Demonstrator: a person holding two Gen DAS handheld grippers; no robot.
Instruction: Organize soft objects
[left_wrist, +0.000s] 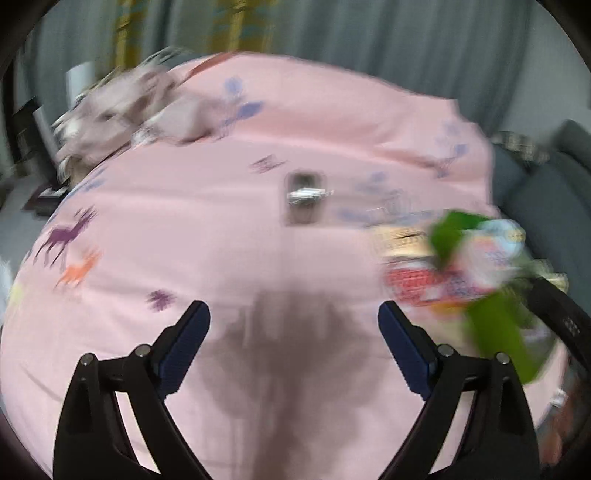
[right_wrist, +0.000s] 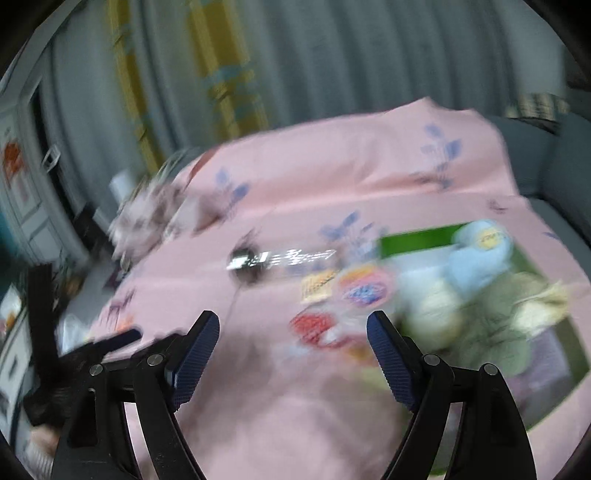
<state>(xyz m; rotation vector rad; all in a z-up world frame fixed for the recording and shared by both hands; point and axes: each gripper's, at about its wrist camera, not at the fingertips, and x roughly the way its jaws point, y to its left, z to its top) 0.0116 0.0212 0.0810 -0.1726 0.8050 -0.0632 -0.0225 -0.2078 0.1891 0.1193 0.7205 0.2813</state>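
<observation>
Both views are motion-blurred. A green box at the right of the pink-sheeted bed holds soft toys: a light-blue one, a pale green one and a cream one. Red, orange and yellow soft items lie on the sheet left of it. In the left wrist view the box is a green blur at the right. A pinkish-grey fabric heap lies far left; it also shows in the right wrist view. My left gripper is open and empty. My right gripper is open and empty.
A small dark object with a shiny metal part lies mid-bed, also visible in the right wrist view. Grey curtains hang behind. A grey sofa stands at the right. The other gripper's black body shows at left.
</observation>
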